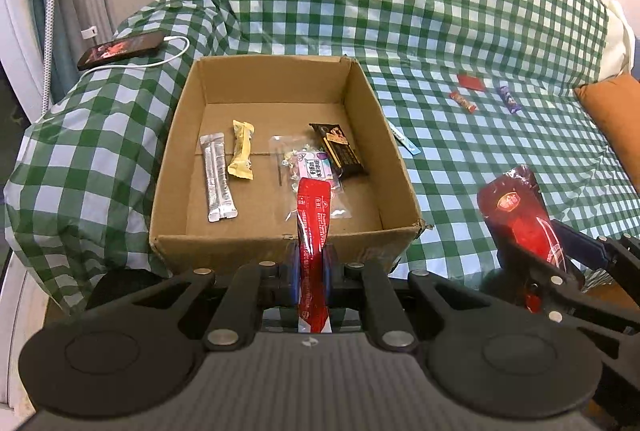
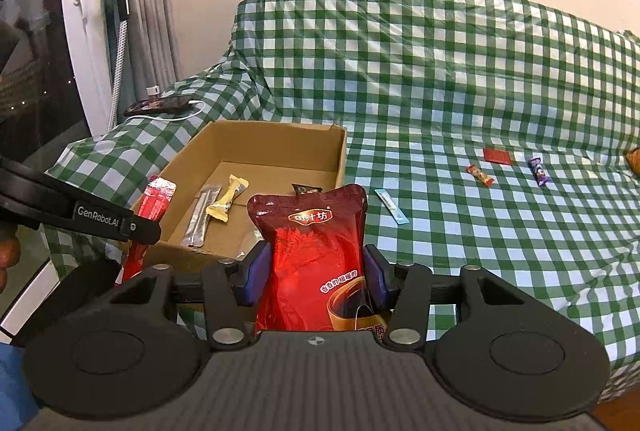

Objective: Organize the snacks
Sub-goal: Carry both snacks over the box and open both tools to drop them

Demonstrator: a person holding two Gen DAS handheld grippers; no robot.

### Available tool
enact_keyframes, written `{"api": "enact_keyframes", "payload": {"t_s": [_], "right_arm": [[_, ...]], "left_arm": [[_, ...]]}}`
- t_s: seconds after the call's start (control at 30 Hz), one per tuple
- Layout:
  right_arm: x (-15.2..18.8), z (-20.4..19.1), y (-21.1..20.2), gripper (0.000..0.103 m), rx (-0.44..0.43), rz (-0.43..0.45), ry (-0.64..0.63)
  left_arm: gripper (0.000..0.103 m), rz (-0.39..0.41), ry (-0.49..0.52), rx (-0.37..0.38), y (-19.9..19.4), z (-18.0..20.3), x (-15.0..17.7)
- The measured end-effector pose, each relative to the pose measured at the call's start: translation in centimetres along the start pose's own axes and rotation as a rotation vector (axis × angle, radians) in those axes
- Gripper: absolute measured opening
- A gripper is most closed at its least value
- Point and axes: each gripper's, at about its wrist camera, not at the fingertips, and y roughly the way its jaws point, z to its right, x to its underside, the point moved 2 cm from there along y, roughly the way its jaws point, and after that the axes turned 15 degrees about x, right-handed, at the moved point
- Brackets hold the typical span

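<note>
An open cardboard box (image 1: 280,239) stands on the green checked cloth and also shows in the right wrist view (image 2: 340,155). It holds silver stick packs (image 1: 218,177), a yellow bar (image 1: 241,149), a clear candy bag (image 1: 310,171) and a dark bar (image 1: 340,150). My left gripper (image 1: 311,271) is shut on a thin red sachet (image 1: 313,227) at the box's near wall. My right gripper (image 2: 314,273) is shut on a dark red pouch (image 2: 316,255), held right of the box; the pouch also shows in the left wrist view (image 1: 516,209).
Loose on the cloth to the right lie a blue stick (image 2: 391,206), an orange candy (image 2: 480,175), a red packet (image 2: 497,155) and a purple candy (image 2: 537,171). A phone on a white cable (image 1: 120,50) lies left of the box. An orange cushion (image 1: 612,111) is at far right.
</note>
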Motion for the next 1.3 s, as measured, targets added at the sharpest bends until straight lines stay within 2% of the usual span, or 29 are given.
{"api": "enact_keyframes", "payload": {"t_s": [0.57, 1.3], "right_arm": [[0.1, -0.8, -0.9, 0.053, -0.003, 0.01, -0.043], [-0.2, -1.6, 2.8, 0.053, -0.019, -0.072, -0.104]], "left_arm": [[0.012, 0.024, -0.009, 0.004, -0.8, -0.4, 0.4], [0.012, -0.041, -0.059, 0.02, 2.4, -2.7, -0.5]]}}
